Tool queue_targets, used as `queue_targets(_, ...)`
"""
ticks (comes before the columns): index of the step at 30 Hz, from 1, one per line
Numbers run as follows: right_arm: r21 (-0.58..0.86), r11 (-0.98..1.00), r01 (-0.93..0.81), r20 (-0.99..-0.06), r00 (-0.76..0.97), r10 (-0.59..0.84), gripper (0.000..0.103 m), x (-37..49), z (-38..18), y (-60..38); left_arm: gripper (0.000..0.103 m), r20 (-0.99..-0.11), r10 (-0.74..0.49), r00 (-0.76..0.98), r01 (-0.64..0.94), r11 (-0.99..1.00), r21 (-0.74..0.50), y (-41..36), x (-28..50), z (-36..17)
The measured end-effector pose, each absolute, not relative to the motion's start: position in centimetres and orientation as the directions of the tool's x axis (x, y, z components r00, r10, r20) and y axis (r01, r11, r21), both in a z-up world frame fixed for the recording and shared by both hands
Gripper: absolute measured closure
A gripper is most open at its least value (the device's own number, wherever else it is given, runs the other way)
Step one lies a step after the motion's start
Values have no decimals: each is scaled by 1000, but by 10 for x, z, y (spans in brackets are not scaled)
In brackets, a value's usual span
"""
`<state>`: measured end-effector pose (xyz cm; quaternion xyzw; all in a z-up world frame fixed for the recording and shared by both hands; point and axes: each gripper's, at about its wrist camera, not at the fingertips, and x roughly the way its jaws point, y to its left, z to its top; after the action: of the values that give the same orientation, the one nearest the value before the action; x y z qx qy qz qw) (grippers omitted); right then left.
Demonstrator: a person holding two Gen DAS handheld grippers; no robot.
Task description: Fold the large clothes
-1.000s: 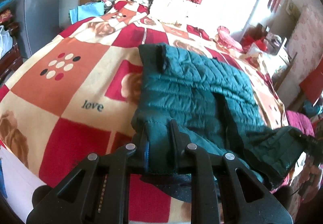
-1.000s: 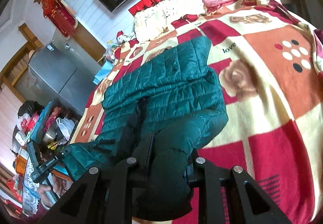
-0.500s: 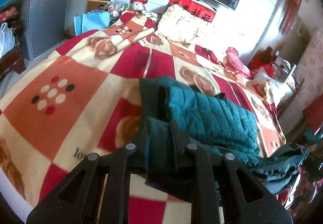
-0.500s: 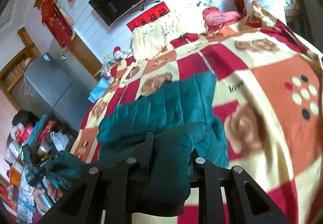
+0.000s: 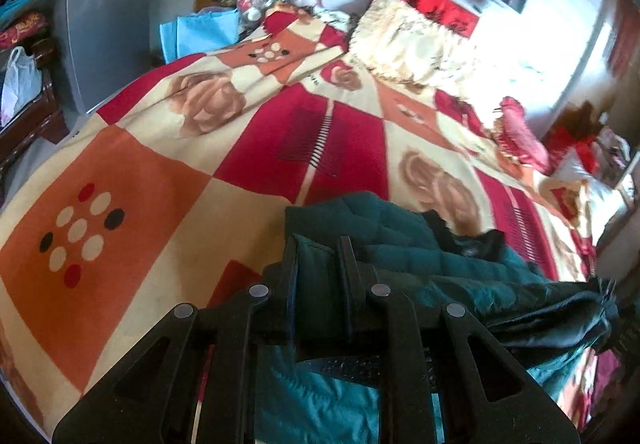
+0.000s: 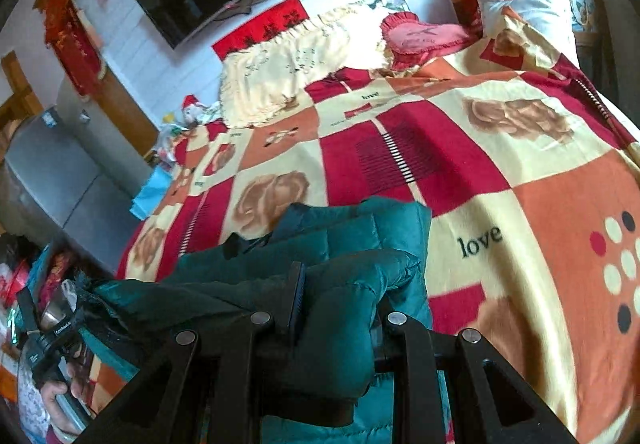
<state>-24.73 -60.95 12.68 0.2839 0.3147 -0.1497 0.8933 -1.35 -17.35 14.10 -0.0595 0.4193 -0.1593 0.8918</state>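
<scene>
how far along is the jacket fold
Partway, by the look of it. Done: the green quilted jacket is already doubled, one layer lying over another on the patterned blanket. In hand: the left gripper and right gripper each clamp an edge of it, held up off the bed. Left: laying that raised edge down and flattening the bundle, which is bunched and uneven.

Left tongs (image 5: 318, 264) clamped, right tongs (image 6: 336, 296) clamped, both level

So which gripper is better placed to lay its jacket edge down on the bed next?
Neither clearly. The left gripper and the right gripper are both shut on the jacket, lifted above the blanket. They probably need to lower together.
</scene>
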Motion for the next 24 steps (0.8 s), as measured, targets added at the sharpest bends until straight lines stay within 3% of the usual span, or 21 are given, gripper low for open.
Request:
queue_targets(8, 448, 734, 511, -676, 730, -96, 82, -201, 89, -640, 87, -757, -262, 598, 227, 962, -154, -203, 25, 109)
queue_targets(12, 495, 688, 530, -696, 716, -51, 77, -188, 66, -651, 83, -762, -330, 557, 209, 944, -256, -196, 38, 98)
queue_targets(13, 514, 685, 516, -679, 733, -42, 69, -189, 67, -652, 82, -754, -368, 544, 207, 930, -304, -190, 41, 97)
queue_targets(16, 546, 695, 468, -631, 775, -26, 55, -199, 77, -651, 68, -726, -437, 532, 212, 898, -385, -178, 44, 103)
queue_targets(18, 564, 697, 443, -597, 802, -27, 44, -208, 89, -649, 39, -687, -433, 584, 195, 896, -399, -164, 40, 117)
queue_targets(20, 568, 703, 428, -561, 826, -49, 38, -219, 102, -645, 35, -635, -447, 630, 176, 879, -444, -148, 32, 132)
queue_targets(24, 498, 769, 402, -533, 841, -94, 38, -231, 125, -616, 35, -612, -466, 639, 202, 870, -451, -140, 17, 146)
